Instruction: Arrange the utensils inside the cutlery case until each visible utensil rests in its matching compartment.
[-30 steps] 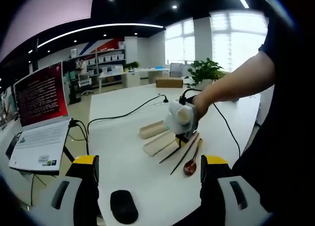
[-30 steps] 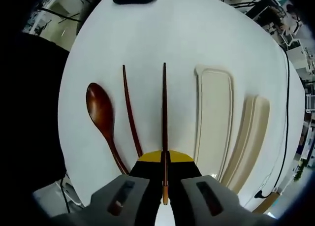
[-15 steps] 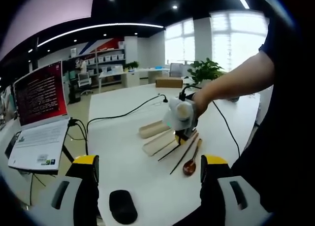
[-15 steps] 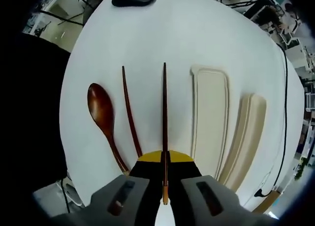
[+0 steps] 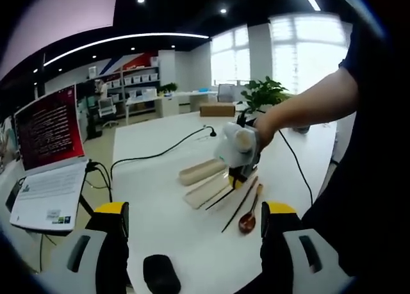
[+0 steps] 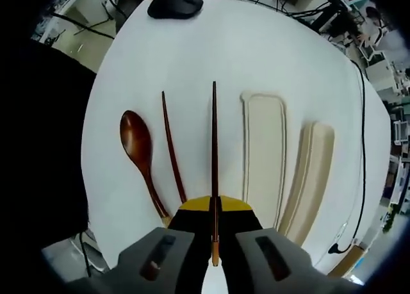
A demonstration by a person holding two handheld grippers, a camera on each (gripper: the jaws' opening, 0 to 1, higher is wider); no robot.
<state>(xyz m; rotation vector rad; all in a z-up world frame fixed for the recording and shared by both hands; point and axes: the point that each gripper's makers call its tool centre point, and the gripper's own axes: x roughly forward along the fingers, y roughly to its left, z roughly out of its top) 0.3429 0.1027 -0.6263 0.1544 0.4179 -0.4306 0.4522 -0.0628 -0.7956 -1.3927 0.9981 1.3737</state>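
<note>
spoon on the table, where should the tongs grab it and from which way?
Judging by its pose, take the wooden spoon on its thin handle, coming from above with the tongs closing across it. It lies flat on the white table, the bowl too wide, and the loose chopstick lies close beside the handle.

The right hand-held gripper [image 6: 214, 207] is clamped tight, the left hand-held gripper [image 5: 192, 227] spread wide.

- Dark brown chopstick [image 6: 213, 147]: pinched between the right gripper's [image 6: 214, 207] jaws, pointing straight out ahead of them.
- Second chopstick [image 6: 172, 147]: lies flat on the table just left of those jaws.
- Wooden spoon [image 6: 139, 147]: furthest left, bowl facing up and away.
- Cream case tray [image 6: 263, 153]: open, right of the held chopstick.
- Case lid [image 6: 312, 172]: further right, alongside the tray.
</note>
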